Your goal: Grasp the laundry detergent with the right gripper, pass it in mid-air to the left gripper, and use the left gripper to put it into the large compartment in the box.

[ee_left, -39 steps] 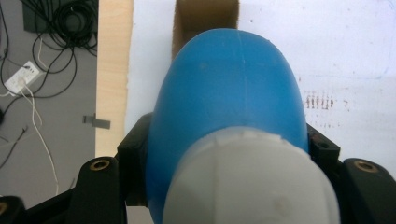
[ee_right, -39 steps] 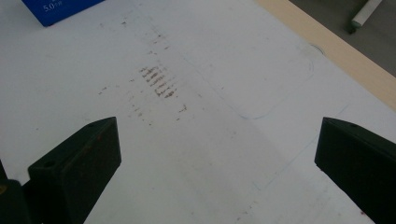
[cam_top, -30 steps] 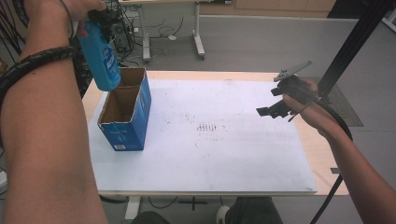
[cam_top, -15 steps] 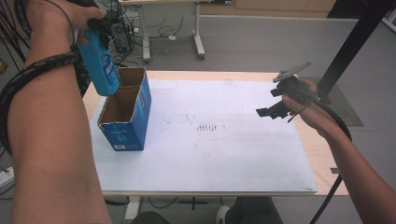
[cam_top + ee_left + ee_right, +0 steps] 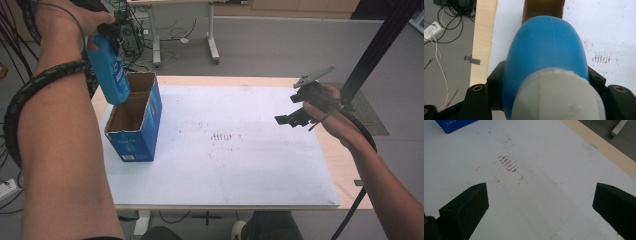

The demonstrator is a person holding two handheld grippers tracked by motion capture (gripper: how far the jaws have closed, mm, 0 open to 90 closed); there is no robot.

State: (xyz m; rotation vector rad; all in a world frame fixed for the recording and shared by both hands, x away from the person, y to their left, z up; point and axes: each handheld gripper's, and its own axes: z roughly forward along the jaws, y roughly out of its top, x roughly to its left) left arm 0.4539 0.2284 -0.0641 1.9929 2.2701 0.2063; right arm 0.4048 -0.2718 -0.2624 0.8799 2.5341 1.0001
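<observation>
The raised left tool (image 5: 102, 35) grips a blue bottle (image 5: 109, 70), tilted above the open box (image 5: 134, 125); the right tool (image 5: 292, 117) hovers released over the desk (image 5: 260, 165).

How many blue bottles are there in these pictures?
1. The blue bottle is held in the left gripper, in the air above the open cardboard box. The box's walls hide part of its inside, so another bottle could lie there.

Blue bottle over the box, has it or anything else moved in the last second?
Hardly. The left gripper stays shut on the blue bottle, hanging tilted above the open box. The right gripper stays open over the table, holding nothing.
</observation>
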